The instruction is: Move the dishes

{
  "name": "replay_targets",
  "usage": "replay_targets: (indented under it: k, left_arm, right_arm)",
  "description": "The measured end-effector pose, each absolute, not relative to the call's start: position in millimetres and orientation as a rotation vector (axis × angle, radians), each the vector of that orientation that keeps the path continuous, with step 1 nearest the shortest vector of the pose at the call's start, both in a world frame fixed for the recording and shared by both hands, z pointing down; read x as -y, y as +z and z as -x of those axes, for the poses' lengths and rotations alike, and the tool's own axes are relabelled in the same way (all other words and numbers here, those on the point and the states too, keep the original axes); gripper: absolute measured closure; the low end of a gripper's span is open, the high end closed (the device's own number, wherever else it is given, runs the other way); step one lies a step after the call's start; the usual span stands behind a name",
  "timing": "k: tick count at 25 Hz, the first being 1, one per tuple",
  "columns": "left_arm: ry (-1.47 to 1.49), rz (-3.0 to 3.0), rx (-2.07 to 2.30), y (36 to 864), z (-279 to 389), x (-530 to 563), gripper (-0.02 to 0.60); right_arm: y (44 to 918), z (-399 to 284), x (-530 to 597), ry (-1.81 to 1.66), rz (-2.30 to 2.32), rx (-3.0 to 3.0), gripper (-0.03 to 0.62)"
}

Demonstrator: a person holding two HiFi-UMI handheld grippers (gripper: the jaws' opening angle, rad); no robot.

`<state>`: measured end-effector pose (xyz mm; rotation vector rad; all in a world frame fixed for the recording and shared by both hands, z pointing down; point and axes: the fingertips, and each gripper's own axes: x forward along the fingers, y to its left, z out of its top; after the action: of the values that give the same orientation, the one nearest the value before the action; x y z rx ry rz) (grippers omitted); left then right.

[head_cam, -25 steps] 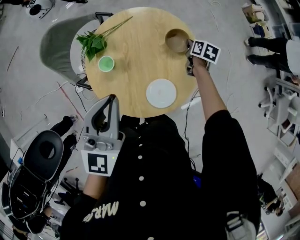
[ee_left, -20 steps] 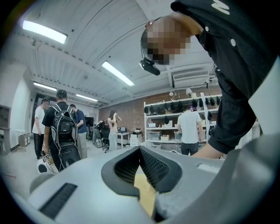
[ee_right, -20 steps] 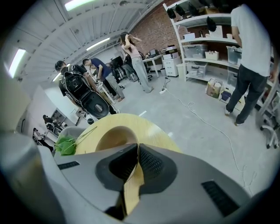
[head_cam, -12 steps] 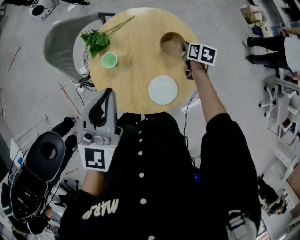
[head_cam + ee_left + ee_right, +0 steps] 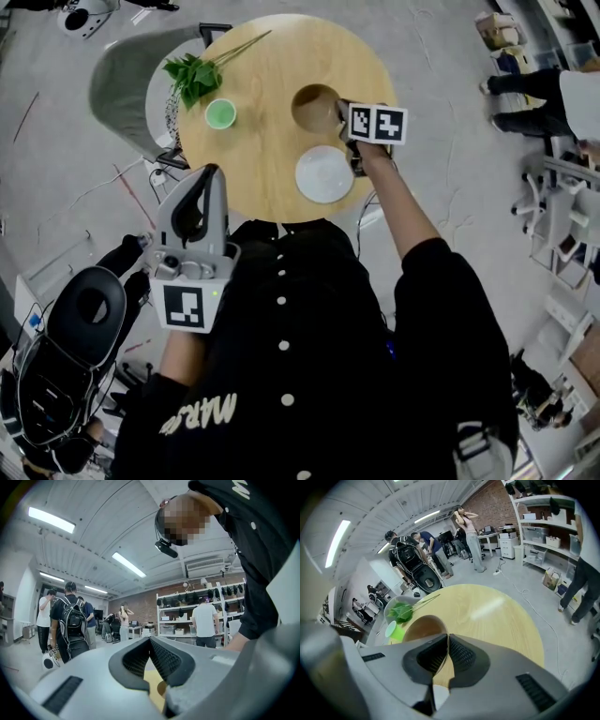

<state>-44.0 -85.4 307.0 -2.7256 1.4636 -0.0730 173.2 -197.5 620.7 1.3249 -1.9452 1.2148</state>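
Note:
A brown bowl (image 5: 314, 108) hangs over the round wooden table (image 5: 272, 66), just beyond a white plate (image 5: 324, 174). My right gripper (image 5: 340, 116) is shut on the bowl's right rim. In the right gripper view the rim of the bowl (image 5: 423, 626) runs between the jaws of the right gripper (image 5: 446, 654). A green cup (image 5: 220, 113) stands at the table's left, beside green leaves with long stems (image 5: 192, 73). My left gripper (image 5: 210, 176) is off the table at the near left, pointing up. In its own view the left gripper (image 5: 150, 649) is shut on nothing.
A grey chair (image 5: 122, 84) stands against the table's far left edge. A black wheeled device (image 5: 80, 323) sits on the floor at lower left. People's legs (image 5: 553, 94) and shelving are at the right. Cables lie on the floor around the table.
My right gripper has carried the bowl left and nearer, from the table's right edge to just beyond the white plate. The left gripper has hardly moved.

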Motion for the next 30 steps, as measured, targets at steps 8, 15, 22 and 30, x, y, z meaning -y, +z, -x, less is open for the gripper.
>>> replay_targets:
  k: [8,15,22,30]
  left_arm:
    - [-0.050,2.722,-1.456,303.5,51.0,80.3,0.578]
    - [-0.027,2.718,-1.438,297.2,56.0,73.7,0.578]
    - [-0.012,2.711,-1.441,295.5,63.2,68.9,0.578]
    - [-0.015,2.699,-1.443,292.2,73.2,62.5,0.578]
  right_arm:
    - [624.1,-116.8,152.6,1.199,-1.181,1.977,0.576]
    - [626.8,-72.0,112.6,1.179,-1.060,1.998,0.576]
    - [636.8,-37.9,78.0,1.205,-0.977,1.998,0.576]
    - [650.0,-29.9,57.2,1.221,-0.987,1.966,0.576]
